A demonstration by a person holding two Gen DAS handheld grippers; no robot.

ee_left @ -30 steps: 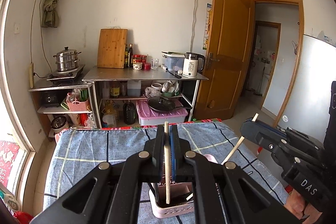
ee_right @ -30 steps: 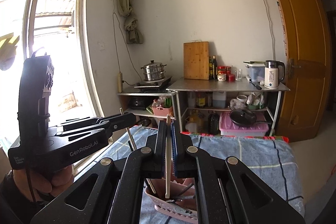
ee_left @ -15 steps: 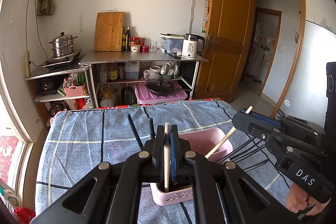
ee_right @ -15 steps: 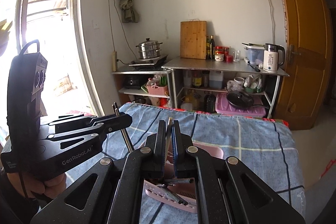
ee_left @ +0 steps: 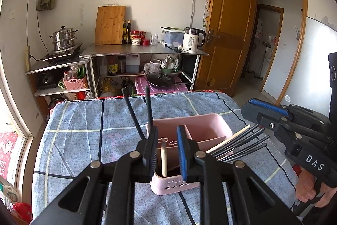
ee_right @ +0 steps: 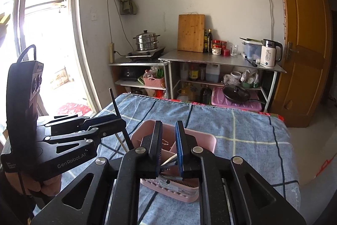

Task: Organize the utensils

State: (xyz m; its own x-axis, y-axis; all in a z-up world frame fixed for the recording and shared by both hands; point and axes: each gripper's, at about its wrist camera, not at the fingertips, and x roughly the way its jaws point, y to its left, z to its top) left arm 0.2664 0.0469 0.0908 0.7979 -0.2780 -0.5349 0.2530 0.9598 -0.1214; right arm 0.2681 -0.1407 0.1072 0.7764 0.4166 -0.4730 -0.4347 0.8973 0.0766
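Both my grippers were opening over the pink utensil caddy (ee_left: pixel 202 130) on the checked cloth (ee_left: pixel 84 140). Left gripper (ee_left: pixel 167 149) had let go of a pale chopstick (ee_left: pixel 163 163), standing loose at 6 o'clock in the caddy; right gripper (ee_right: pixel 168 146) gripped nothing.

holder (ee_left: pixel 210 121): matt pink plastic | tablecloth (ee_left: pixel 84 140): woven checked cloth | chopstick (ee_left: pixel 163 161): pale wood

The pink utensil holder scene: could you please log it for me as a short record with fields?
surface: blue checked cloth
holder: pink utensil holder, upright, divided into compartments
left gripper: jaws opening, pale chopstick standing between them in the holder, pads clear of it
right gripper: jaws opening over the holder, nothing pinched
other contents: dark chopsticks leaning out of the holder
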